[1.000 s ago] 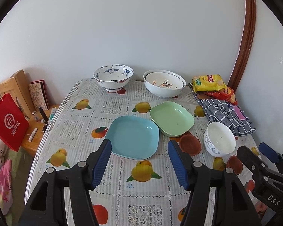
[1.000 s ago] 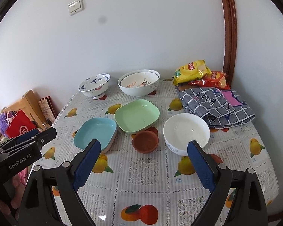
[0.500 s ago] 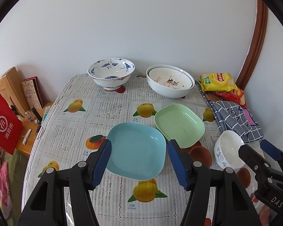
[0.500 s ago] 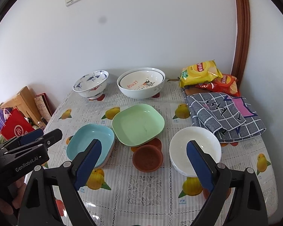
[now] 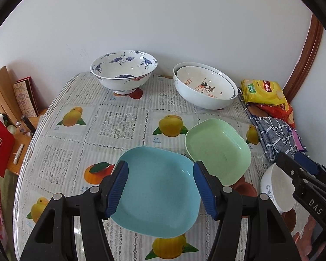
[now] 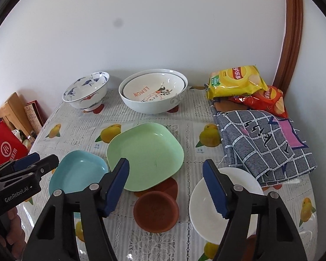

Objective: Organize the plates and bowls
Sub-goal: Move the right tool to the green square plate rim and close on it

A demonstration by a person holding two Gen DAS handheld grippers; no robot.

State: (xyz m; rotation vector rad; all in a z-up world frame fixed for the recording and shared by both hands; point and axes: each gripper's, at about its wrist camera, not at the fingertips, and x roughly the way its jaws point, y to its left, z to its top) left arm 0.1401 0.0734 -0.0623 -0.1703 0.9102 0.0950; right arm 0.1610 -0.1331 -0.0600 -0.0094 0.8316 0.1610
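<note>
So the left gripper (image 5: pixel 160 187) is hanging right over the blue plate (image 5: pixel 157 190), jaws spread wide with nothing in them; from its own camera the plate sits squarely between the two blue pads. The green plate (image 6: pixel 145 156) is just beside it toward the right, its near edge overlapping a brown saucer (image 6: pixel 156 211). The right gripper (image 6: pixel 166 187) is also wide open and empty, hovering above the gap between the saucer and the white bowl (image 6: pixel 208 206), with one finger over the bowl's rim. At the back by the wall there's a crane bowl (image 5: pixel 123 72) and a lemon bowl (image 5: pixel 205 88) that has a second one nested inside. Chip bags (image 6: pixel 237 81) and a checked cloth (image 6: pixel 263 141) are piled on the table's right side.
</note>
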